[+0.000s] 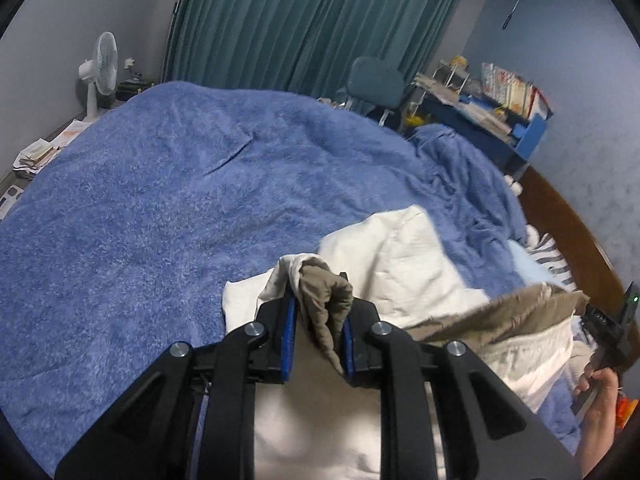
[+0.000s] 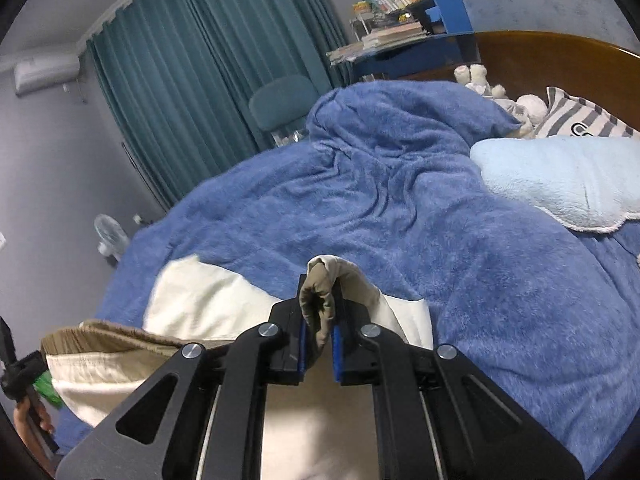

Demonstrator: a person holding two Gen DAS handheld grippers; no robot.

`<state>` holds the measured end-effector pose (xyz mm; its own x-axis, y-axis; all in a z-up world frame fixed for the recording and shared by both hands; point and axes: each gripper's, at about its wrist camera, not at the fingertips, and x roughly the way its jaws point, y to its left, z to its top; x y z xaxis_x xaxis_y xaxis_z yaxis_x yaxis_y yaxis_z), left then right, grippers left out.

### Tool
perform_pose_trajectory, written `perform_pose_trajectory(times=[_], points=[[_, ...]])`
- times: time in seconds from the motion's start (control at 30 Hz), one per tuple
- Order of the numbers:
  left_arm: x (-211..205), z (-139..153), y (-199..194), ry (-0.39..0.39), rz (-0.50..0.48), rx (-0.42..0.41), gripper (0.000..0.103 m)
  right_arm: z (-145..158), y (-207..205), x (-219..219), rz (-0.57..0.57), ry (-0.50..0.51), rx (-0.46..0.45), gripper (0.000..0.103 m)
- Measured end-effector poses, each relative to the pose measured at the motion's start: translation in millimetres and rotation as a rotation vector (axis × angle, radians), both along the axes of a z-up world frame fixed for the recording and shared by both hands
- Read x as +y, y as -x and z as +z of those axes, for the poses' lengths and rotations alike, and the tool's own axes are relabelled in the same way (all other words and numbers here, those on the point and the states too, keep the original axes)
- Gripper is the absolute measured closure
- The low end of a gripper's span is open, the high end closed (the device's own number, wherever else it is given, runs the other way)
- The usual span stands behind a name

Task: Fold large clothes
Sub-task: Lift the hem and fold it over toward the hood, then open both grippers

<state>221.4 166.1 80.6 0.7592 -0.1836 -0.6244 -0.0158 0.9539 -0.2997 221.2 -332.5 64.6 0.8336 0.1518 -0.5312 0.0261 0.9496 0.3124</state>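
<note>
Black linkage arms fill the bottom of both wrist views, and between them each gripper is clamped on a bunched fold of a cream garment (image 1: 400, 264) with a khaki-brown lining. Blue pads (image 1: 289, 332) of the left gripper (image 1: 320, 320) pinch a thick wad of the khaki cloth, and the right gripper (image 2: 319, 320) bites a similar rolled edge in the same way. Most of the garment lies spread on a blue fleece blanket (image 1: 180, 184) covering the bed, its khaki edge stretched between the two grips; it may be a jacket or trousers, though the blur leaves that unclear. At the right edge of the left view a hand (image 1: 600, 388) holds the other tool's handle. Beyond the bed hang teal curtains (image 1: 304, 20), with a white fan (image 1: 102, 68), a grey-blue chair (image 1: 374, 80) and a cluttered blue desk (image 1: 516, 128) nearby. A pale blue pillow (image 2: 568, 180) and a striped cushion (image 2: 588, 116) lie against the wooden headboard (image 2: 532, 64).
</note>
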Motion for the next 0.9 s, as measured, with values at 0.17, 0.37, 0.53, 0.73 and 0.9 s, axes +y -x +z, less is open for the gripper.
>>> perform_pose_trajectory(times=[0.17, 0.37, 0.53, 0.73, 0.9], points=[[0, -40, -32, -0.020, 0.001, 0.059, 0.080, -42, -33, 0, -0.005, 0.017, 0.077, 0.091], [0, -67, -40, -0.013, 0.033, 0.084, 0.026, -75, -50, -1, 0.000, -0.026, 0.144, 0.078], [8, -52, -27, 0.009, 0.028, 0.064, 0.014, -57, -40, -1, 0.016, -0.036, 0.090, 0.034], [11, -38, -7, -0.136, 0.013, 0.046, 0.008, -40, -32, -13, 0.016, 0.005, 0.081, 0.032], [7, -49, -10, -0.275, -0.104, 0.071, 0.008, -54, -48, -7, 0.160, 0.160, 0.155, 0.032]])
